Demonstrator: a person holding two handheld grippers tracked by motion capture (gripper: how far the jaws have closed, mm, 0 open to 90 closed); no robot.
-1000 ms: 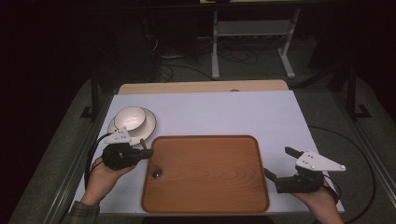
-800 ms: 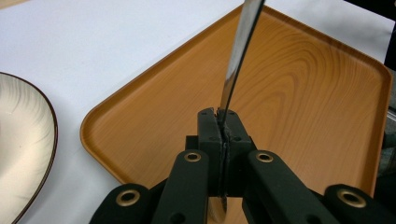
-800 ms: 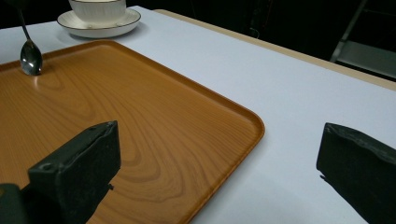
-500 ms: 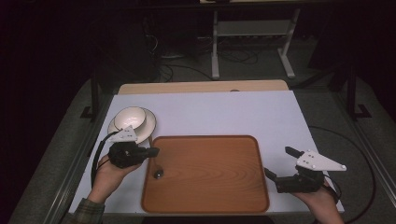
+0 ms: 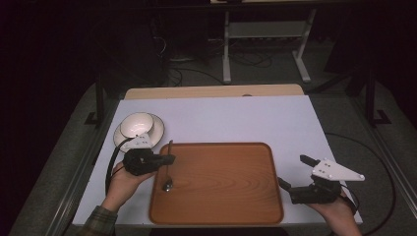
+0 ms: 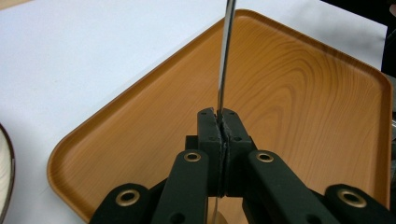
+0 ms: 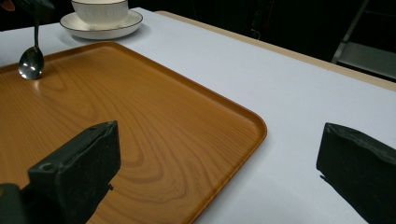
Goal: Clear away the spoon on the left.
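A metal spoon (image 5: 168,169) is held upright-tilted over the left part of a wooden tray (image 5: 221,196). My left gripper (image 5: 168,159) is shut on the spoon's handle (image 6: 224,70), about midway along it. The spoon's bowl (image 7: 30,62) points down, at or just above the tray surface (image 7: 140,107); I cannot tell whether it touches. My right gripper (image 5: 294,171) rests open at the tray's right edge, with nothing between its jaws. In the right gripper view its gripper (image 7: 219,158) straddles the tray's near corner.
A white bowl on a saucer (image 5: 138,126) stands on the white table (image 5: 246,118) just behind my left hand, and also appears as the bowl and saucer (image 7: 100,14) far off. A saucer rim (image 6: 5,172) is close at left. Dark floor and a metal stand lie beyond.
My left hand has shifted slightly right and turned, tipping the spoon so its handle now rises past the jaws. The right gripper has stayed put.
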